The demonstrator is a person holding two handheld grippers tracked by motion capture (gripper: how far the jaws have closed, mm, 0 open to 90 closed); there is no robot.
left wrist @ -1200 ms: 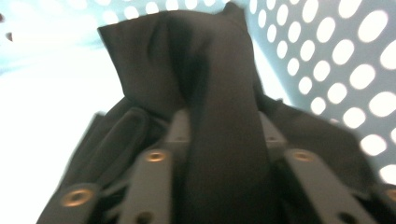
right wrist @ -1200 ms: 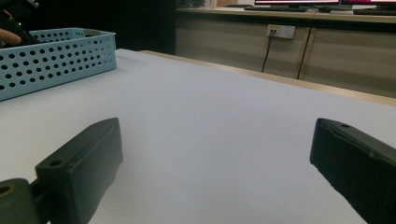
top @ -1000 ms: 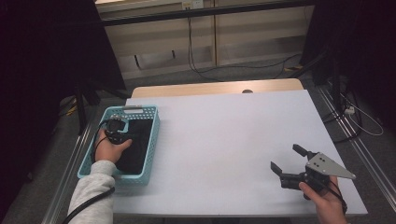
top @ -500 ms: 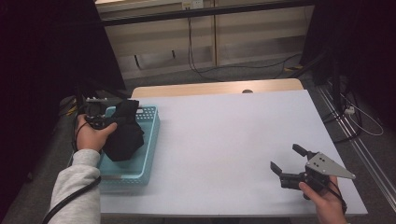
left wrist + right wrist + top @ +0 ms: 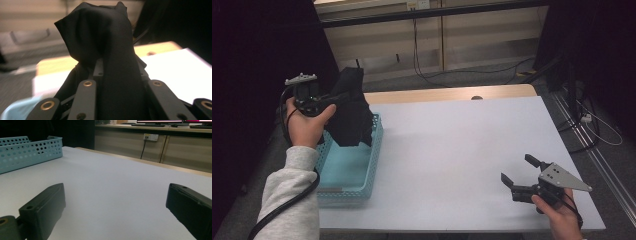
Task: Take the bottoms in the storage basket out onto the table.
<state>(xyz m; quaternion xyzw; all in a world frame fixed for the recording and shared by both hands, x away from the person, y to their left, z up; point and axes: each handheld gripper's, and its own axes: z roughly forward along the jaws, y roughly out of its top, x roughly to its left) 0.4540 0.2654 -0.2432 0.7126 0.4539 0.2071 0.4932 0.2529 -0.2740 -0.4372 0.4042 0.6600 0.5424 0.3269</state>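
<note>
With your left gripper [image 5: 333, 101] clamped on the black cloth [image 5: 349, 112], which hangs clear above the teal basket [image 5: 354, 172], extraction is nearly complete; placement on the white table [image 5: 462, 150] remains, while your right gripper [image 5: 517, 176] rests with jaws spread.

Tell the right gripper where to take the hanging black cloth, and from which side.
Take a bottom corner of the black cloth, coming in from the table side. The left gripper pinches its bunched top, so the lower edge hangs free above the blue basket. The right gripper is open.
</note>
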